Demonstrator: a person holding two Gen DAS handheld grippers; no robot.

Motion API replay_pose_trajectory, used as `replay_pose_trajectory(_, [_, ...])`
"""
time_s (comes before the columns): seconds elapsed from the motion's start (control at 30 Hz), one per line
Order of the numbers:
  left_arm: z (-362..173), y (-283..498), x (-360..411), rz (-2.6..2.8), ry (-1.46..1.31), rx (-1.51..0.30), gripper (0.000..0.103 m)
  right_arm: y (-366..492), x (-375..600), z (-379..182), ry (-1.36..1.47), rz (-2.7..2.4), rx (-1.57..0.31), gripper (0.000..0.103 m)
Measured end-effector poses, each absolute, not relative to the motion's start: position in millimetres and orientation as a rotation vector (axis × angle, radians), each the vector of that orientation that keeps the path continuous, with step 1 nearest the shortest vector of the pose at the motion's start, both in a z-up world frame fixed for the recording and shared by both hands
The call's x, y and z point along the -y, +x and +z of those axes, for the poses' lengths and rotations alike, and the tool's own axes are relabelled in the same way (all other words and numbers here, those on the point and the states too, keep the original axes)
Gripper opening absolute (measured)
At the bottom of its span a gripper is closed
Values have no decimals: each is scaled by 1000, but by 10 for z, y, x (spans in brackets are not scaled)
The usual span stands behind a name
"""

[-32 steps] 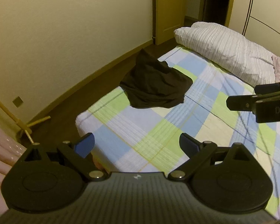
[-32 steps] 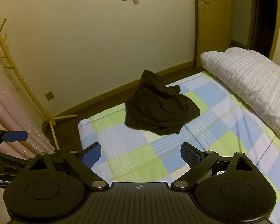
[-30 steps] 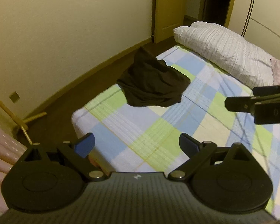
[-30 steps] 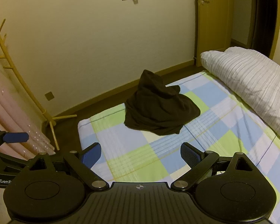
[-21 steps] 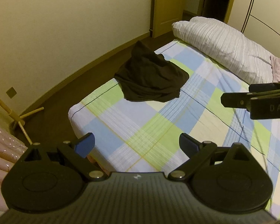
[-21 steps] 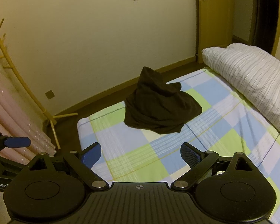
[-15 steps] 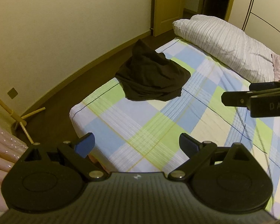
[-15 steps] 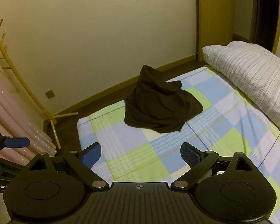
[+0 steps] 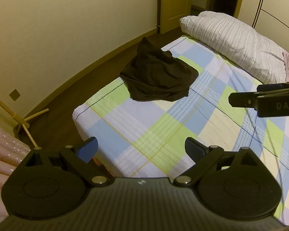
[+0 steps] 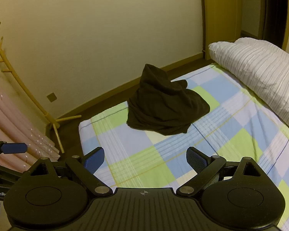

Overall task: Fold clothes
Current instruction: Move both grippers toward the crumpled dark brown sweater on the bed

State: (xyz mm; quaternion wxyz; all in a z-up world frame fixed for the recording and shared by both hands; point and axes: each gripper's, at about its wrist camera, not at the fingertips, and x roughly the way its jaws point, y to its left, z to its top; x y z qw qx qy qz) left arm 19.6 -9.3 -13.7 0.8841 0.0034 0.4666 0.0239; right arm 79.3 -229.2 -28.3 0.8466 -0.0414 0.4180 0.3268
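We see the dark garment (image 9: 158,80) heaped in a crumpled pile near the far corner of the checked bedsheet (image 9: 163,130), untouched. Our left gripper (image 9: 140,150) and right gripper (image 10: 144,159) both hover spread wide, empty, well short of it. Striped pillow (image 10: 260,73) lies beyond.

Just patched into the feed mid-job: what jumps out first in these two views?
A dark garment sits crumpled in a peaked heap near the far corner of the checked bedsheet, untouched. Both grippers, left and right, hover open over the near end of the bed. A striped white pillow lies along the right side.
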Motion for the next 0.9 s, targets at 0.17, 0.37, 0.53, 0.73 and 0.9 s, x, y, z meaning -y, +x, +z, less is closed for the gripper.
replay_pose_trajectory(0.17, [-154, 225, 143, 55, 18, -983, 95, 828, 2350, -319, -78, 690, -892, 94])
replay_pose_trajectory(0.37, [-158, 261, 235, 60, 34, -994, 95, 895, 2407, -345, -66, 688, -905, 94])
replay_pose_trajectory(0.53, [-166, 306, 289, 64, 48, -1001, 95, 969, 2478, -352, -49, 689, -913, 94])
replay_pose_trajectory(0.73, [-207, 365, 316, 58, 64, -1012, 95, 1082, 2567, -400, -34, 677, -929, 94])
replay_pose_trajectory(0.9, [-252, 540, 202, 41, 97, -1013, 95, 1207, 2638, -446, -24, 638, -937, 94])
